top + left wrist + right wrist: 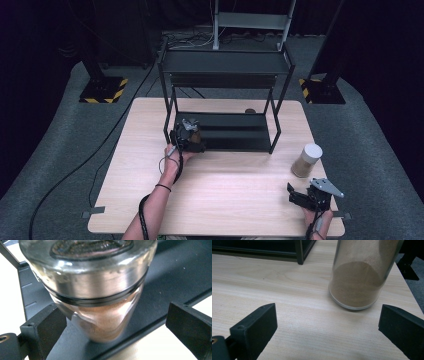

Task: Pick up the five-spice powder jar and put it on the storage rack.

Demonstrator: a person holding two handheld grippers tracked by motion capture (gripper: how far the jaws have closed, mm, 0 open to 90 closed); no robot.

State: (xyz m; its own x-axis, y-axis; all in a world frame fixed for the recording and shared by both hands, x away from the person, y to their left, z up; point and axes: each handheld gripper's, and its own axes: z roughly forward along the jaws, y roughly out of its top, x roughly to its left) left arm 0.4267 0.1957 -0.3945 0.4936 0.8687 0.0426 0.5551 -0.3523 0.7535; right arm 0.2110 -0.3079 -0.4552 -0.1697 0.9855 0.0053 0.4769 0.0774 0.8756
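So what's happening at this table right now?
A person works two hand-held grippers at a wooden table. The left gripper is at the bottom level of a black shelf rack, jaws open on either side of a spice jar standing there, not pressing it. The right gripper waits open near the table's right edge, facing a second jar of brown powder.

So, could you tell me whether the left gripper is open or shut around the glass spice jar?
Open: in the left gripper view its jaws stand clear of the glass spice jar.
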